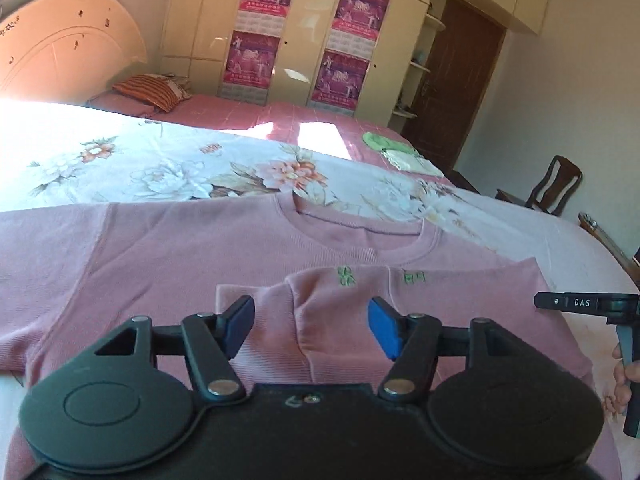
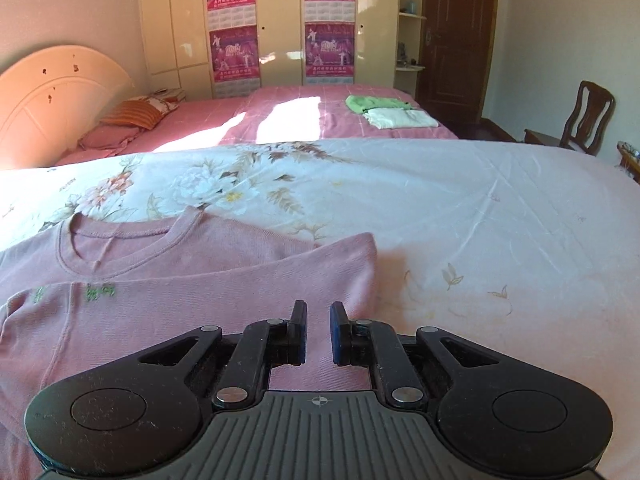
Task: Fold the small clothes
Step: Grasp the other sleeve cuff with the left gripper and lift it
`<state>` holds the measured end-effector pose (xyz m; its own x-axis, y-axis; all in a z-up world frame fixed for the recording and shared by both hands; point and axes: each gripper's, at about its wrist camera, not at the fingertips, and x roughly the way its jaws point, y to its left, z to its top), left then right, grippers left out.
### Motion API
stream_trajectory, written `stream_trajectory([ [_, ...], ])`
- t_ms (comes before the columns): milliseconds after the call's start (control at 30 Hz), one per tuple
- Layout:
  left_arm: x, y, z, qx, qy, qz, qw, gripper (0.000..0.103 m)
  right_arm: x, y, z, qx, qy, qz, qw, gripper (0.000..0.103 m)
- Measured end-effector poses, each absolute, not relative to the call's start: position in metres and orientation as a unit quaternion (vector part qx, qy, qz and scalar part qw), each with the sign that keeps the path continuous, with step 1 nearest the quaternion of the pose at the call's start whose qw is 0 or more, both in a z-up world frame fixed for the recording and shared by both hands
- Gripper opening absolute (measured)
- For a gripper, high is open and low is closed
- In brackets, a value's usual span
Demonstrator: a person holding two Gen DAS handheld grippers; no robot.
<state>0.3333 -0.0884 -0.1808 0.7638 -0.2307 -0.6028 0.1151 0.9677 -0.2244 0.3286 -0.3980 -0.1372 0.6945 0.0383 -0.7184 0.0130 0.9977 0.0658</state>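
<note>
A pink knit sweater (image 1: 168, 256) lies flat on the floral bedspread (image 1: 168, 168), neckline away from me. Its right side is folded over the body, with small green embroidery (image 1: 347, 276) showing on the flap. My left gripper (image 1: 311, 326) is open just above the folded flap, holding nothing. My right gripper (image 2: 318, 330) hovers over the sweater (image 2: 224, 280) near its folded right edge, jaws a small gap apart and empty. The right gripper also shows at the right edge of the left wrist view (image 1: 584, 303).
A second bed with a pink cover (image 2: 304, 112) stands beyond, bearing folded green and white clothes (image 2: 390, 112) and a striped pillow (image 2: 132, 114). A wardrobe (image 2: 280, 20), a dark door (image 2: 456, 40) and a wooden chair (image 2: 580, 120) stand at the back and right.
</note>
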Motion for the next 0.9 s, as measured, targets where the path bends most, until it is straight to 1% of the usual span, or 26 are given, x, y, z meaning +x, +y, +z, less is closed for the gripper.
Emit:
stream_trajectory([
  [100,0.35,-0.09,-0.202,-0.092,0.38,-0.077,0.917,0.058,0.325,-0.39,-0.147,0.028,0.408,0.016,0.912,0.01],
  [233,0.349,-0.078,-0.199,-0.113,0.382,-0.071,0.914,0.058,0.319,-0.396,-0.149,0.031,0.417,0.002,0.909,0.01],
  [367,0.334,-0.069,-0.186,-0.118,0.366,-0.064,0.921,0.066,0.295,-0.389,-0.137,0.017,0.403,0.011,0.915,0.01],
  [433,0.333,-0.067,-0.191,-0.112,0.38,-0.063,0.916,0.066,0.287,-0.384,-0.148,-0.003,0.419,0.007,0.908,0.01],
  [500,0.336,-0.066,-0.201,-0.103,0.408,-0.064,0.905,0.064,0.277,-0.387,-0.156,-0.002,0.415,0.001,0.91,0.01],
  [633,0.326,-0.058,-0.191,-0.112,0.401,-0.067,0.907,0.064,0.273,-0.39,-0.147,0.015,0.425,-0.012,0.905,0.01],
  [700,0.317,-0.051,-0.184,-0.119,0.389,-0.065,0.911,0.069,0.267,-0.385,-0.145,0.004,0.427,-0.01,0.904,0.01],
  [733,0.313,-0.047,-0.181,-0.12,0.388,-0.061,0.912,0.074,0.266,-0.381,-0.147,-0.007,0.435,-0.011,0.9,0.01],
  [800,0.306,-0.037,-0.177,-0.129,0.39,-0.055,0.91,0.075,0.262,-0.375,-0.145,-0.02,0.437,-0.014,0.899,0.01],
  [900,0.296,-0.017,-0.172,-0.143,0.396,-0.033,0.907,0.077,0.255,-0.366,-0.131,0.02,0.427,0.013,0.904,0.011],
])
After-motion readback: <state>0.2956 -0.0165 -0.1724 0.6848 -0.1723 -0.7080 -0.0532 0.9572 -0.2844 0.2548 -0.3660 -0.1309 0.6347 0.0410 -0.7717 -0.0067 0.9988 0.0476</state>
